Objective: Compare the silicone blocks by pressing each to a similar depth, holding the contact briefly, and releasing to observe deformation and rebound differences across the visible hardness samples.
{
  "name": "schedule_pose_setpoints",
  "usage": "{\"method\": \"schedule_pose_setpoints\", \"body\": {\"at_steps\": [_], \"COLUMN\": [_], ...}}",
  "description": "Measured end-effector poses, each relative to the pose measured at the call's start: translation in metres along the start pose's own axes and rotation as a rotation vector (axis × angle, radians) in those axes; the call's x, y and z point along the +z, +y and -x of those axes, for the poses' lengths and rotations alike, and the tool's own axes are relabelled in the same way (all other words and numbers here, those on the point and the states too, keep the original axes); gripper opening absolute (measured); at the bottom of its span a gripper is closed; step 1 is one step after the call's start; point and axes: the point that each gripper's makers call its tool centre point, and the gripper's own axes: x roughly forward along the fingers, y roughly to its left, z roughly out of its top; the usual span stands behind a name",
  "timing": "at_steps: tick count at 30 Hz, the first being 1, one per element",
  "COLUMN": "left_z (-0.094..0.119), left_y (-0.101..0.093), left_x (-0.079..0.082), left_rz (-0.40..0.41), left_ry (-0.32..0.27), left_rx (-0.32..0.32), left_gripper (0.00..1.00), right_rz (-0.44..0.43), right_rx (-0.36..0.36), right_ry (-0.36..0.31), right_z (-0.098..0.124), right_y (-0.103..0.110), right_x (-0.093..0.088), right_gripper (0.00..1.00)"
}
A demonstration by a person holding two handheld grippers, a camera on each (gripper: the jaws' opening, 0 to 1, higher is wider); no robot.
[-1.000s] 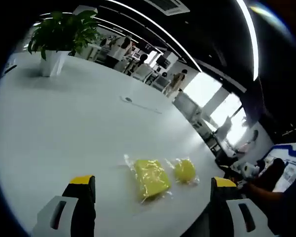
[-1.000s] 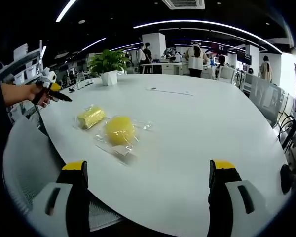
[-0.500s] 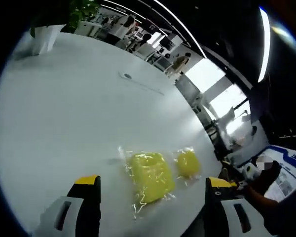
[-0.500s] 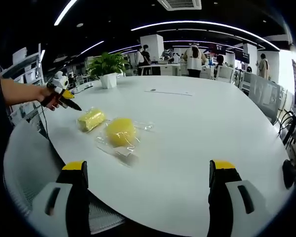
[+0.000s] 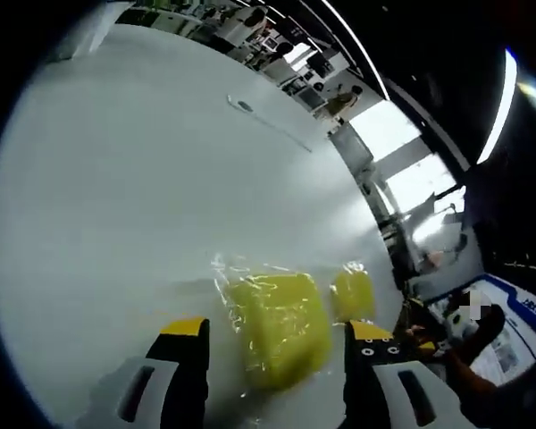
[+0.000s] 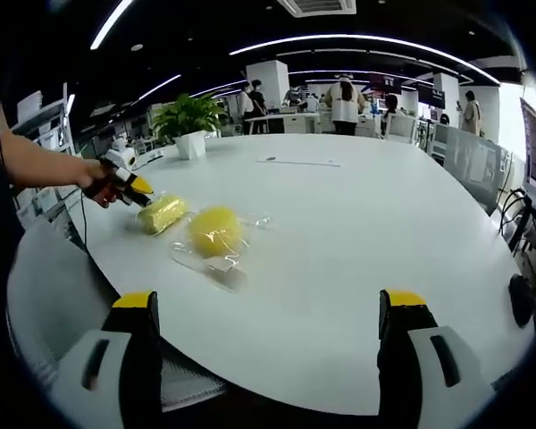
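Left gripper [image 5: 272, 332] jaws spread astride the bagged rectangular block [image 5: 277, 326]; right gripper [image 6: 266, 308] spread, idle — press squarely, modest depth, hold, release cleanly.

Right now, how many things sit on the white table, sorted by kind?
Yellow silicone blocks in clear bags: 2, a rectangular block and a rounder block
Potted plant: 1
Total: 3, all on the white table. The left tool is by the rectangular block.
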Motion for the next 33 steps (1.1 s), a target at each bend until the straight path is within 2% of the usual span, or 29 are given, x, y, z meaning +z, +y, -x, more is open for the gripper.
{"method": "schedule_pose_setpoints", "body": {"at_steps": [6,7,8,9,10,13,17,20,23,27,33], "left_z": [-0.011,-0.012,-0.010,-0.013,-0.014,-0.013,-0.009,-0.007,-0.008,-0.007,0.003], "left_y": [0.003,0.006,0.011,0.006,0.003,0.004,0.008,0.007,0.004,0.004,0.004], "left_x": [0.000,-0.004,-0.016,-0.014,-0.009,-0.009,-0.009,-0.007,-0.008,-0.007,-0.002], "left_rz": [-0.021,-0.043,-0.092,-0.099,-0.070,-0.094,-0.017,-0.025,-0.071,-0.035,-0.024], "left_ry": [0.013,0.038,0.105,0.086,0.054,0.045,0.053,0.046,0.037,0.006,-0.089], "left_rx": [0.033,0.050,0.080,0.047,0.044,0.058,0.055,0.057,0.054,0.042,0.041], "left_gripper": [0.48,0.43,0.36,0.35,0.34,0.30,0.17,0.10,0.04,0.01,0.00], "right_rz": [-0.002,-0.003,-0.005,-0.006,-0.007,-0.006,-0.004,-0.002,0.003,0.006,0.007], "right_rx": [-0.009,-0.010,-0.011,-0.012,-0.013,-0.009,-0.006,-0.004,-0.002,0.000,0.010], "right_ry": [0.000,-0.001,-0.002,-0.002,0.001,0.008,0.005,0.010,0.005,0.008,-0.005], "right_z": [0.004,0.005,0.005,0.005,0.005,0.005,0.005,0.004,0.004,0.001,-0.001], "right_y": [-0.004,-0.005,-0.005,-0.006,-0.006,-0.004,-0.004,-0.005,-0.004,-0.003,0.002], "right_x": [0.000,0.000,0.000,0.000,-0.001,-0.002,-0.001,-0.001,0.001,0.002,0.008], "right_gripper": [0.97,0.97,0.97,0.97,0.97,0.97,0.97,0.97,0.97,0.97,0.97]}}
